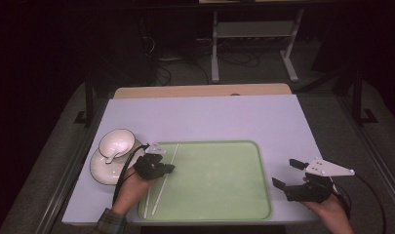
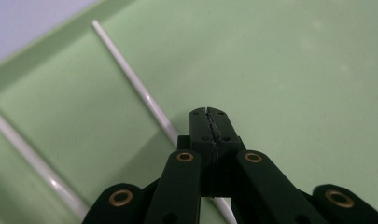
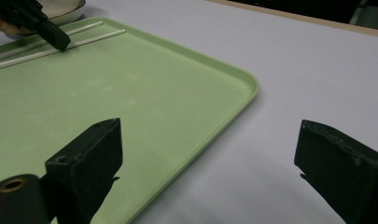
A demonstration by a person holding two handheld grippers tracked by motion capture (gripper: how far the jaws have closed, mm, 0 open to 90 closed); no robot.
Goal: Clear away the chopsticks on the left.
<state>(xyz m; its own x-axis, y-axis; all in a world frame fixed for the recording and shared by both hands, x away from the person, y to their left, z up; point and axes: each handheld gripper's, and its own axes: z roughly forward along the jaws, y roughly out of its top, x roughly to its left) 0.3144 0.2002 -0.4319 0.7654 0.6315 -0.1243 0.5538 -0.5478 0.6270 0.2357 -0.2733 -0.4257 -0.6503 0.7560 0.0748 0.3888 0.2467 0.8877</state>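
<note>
Closed, empty left gripper (image 1: 168, 168) hovers over white plastic chopsticks (image 1: 162, 183) at the green tray's (image 1: 224, 214) nine o'clock, needing to open; right gripper (image 1: 286, 174) waits wide.

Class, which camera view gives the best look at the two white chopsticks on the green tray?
The high view: both chopsticks lie in full length along the tray's left side, partly crossed by the shut left gripper. The left gripper view shows close stretches of both. The right gripper view shows them far off, beside that gripper.
</note>
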